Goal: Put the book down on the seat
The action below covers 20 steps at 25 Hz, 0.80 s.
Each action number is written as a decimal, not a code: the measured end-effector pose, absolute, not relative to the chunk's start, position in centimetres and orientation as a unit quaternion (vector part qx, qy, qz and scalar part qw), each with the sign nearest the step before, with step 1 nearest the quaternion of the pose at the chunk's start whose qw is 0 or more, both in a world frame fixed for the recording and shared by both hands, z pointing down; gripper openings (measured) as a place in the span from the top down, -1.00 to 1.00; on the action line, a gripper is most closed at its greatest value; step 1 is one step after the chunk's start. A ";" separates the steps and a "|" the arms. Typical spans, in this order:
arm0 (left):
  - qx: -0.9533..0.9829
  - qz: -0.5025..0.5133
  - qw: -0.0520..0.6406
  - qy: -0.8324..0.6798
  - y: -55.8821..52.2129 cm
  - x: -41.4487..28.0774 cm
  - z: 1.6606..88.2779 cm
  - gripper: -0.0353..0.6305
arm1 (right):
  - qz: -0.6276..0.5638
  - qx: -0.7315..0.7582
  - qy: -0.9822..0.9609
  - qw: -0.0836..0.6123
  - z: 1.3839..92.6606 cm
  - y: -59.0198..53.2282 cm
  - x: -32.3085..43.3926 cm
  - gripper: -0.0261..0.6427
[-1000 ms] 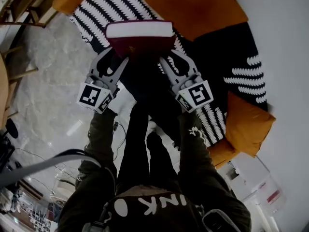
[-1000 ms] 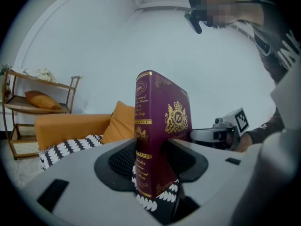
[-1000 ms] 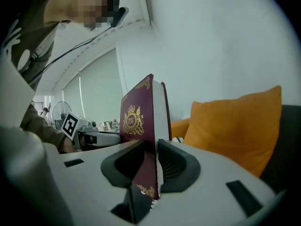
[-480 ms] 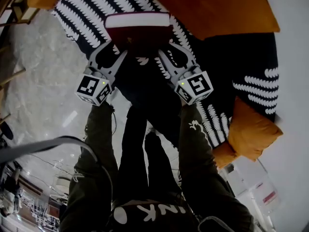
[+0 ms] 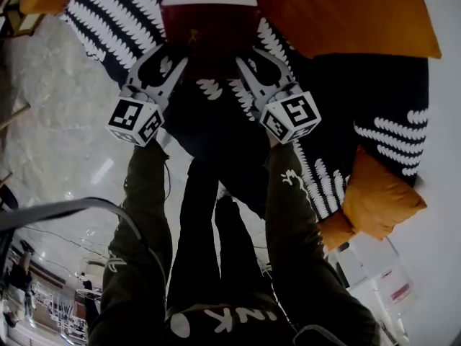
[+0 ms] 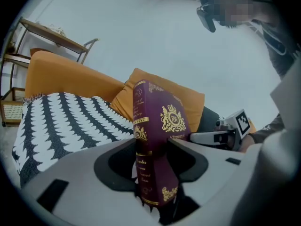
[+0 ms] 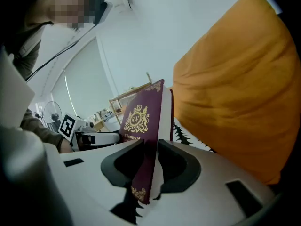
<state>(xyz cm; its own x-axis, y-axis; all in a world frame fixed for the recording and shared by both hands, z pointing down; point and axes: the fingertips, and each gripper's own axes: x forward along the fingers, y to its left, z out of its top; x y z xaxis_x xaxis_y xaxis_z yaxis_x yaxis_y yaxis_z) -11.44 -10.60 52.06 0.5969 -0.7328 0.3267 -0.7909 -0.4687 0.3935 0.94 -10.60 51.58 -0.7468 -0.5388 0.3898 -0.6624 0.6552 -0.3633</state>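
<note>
A maroon hardback book (image 5: 209, 21) with gold crests hangs over the sofa seat, which is covered by a black-and-white patterned throw (image 5: 119, 16). My left gripper (image 5: 175, 55) is shut on the book's left end, where the spine stands between its jaws (image 6: 153, 173). My right gripper (image 5: 246, 55) holds the right end by the cover and pages (image 7: 143, 126); its jaws are easing open slightly with the book still between them. The book's underside and the seat right below it are hidden.
A large orange back cushion (image 5: 338, 13) lies just right of the book, and a smaller orange cushion (image 5: 378, 197) sits at the sofa's near right. Pale marble floor (image 5: 57, 135) spreads to the left. The person's legs stand below the grippers.
Both grippers have carried the book forward, further over the patterned throw and nearer the big orange cushion. The grip on both ends looks the same.
</note>
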 end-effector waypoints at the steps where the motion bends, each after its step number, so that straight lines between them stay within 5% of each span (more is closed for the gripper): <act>1: 0.855 0.053 0.260 -0.445 -11.1 -11.4 52.1 0.32 | 0.250 0.335 -0.900 0.126 51.7 -11.0 1.0 0.62; 20: 0.866 0.065 0.217 -0.446 -16.2 -11.6 53.4 0.41 | 0.271 0.333 -0.896 0.113 54.0 -15.2 1.5 0.55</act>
